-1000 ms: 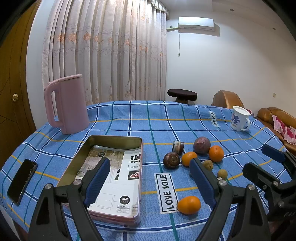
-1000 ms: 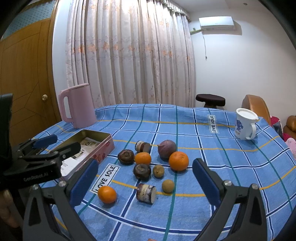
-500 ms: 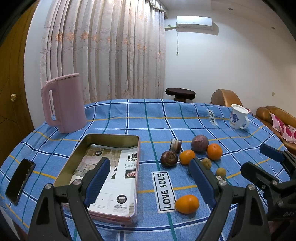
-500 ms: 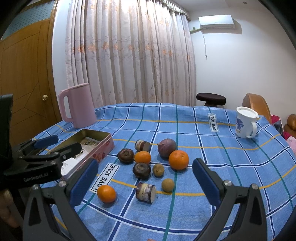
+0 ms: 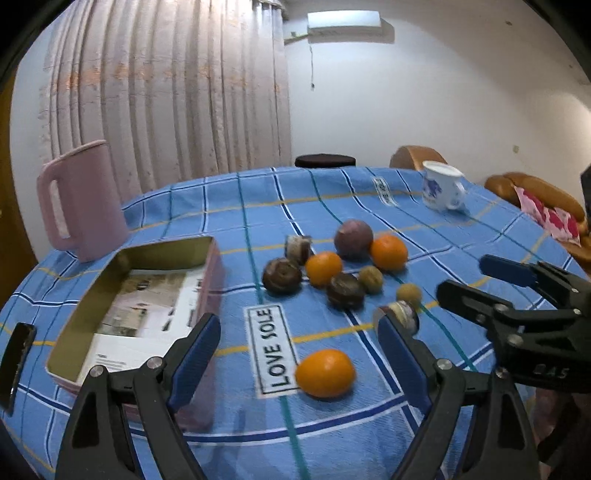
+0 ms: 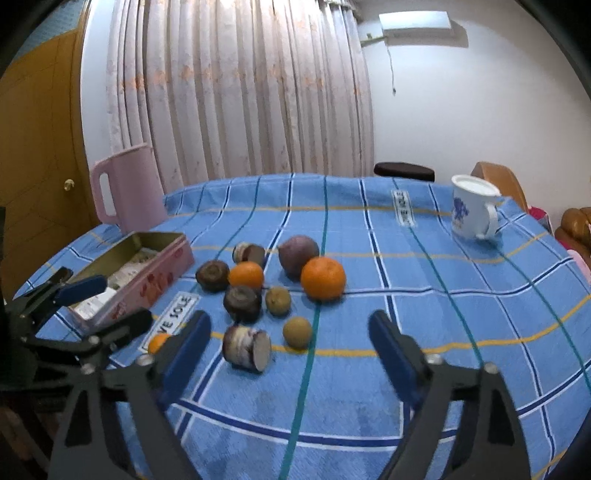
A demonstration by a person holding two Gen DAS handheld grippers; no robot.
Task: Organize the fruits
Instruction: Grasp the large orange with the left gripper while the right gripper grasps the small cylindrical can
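A blue checked cloth [image 6: 369,369] covers the counter, printed with a "LOVE SOLE" label [image 5: 275,345] near the front edge. Just beside that label lies a lone orange [image 5: 325,373], the nearest fruit to the left tool [image 5: 299,343]. Left of it sits an open tin box [image 5: 166,254] with printed paper inside, and a dark phone [image 5: 16,358] lies at the counter's left edge.

Further in, the rest of the fruit is clustered: a cut dark roll-shaped piece [image 6: 247,347] and a small brown round fruit [image 6: 297,332] at the front, then two dark brown fruits [image 6: 242,302] [image 6: 212,275], another small brown one [image 6: 277,301], an orange [image 6: 245,275], a larger orange [image 6: 323,277], a purple round fruit [image 6: 297,254] and a second cut piece [image 6: 247,253] behind.

Beyond these stand a pink jug [image 6: 127,188] on the left and a white cup with blue print [image 6: 472,210] on the right. Behind the counter are pale curtains [image 6: 240,92], a white wall with an air conditioner [image 6: 417,26], a dark stool [image 6: 404,171], brown sofas and a wooden door.

The left tool is spread wide, holding nothing, hovering above the cloth with the lone orange between its jaws in view. The right tool [image 6: 288,347] is also wide and empty, hovering low, pointed at the cluster. Each tool shows at the edge of the other's view.
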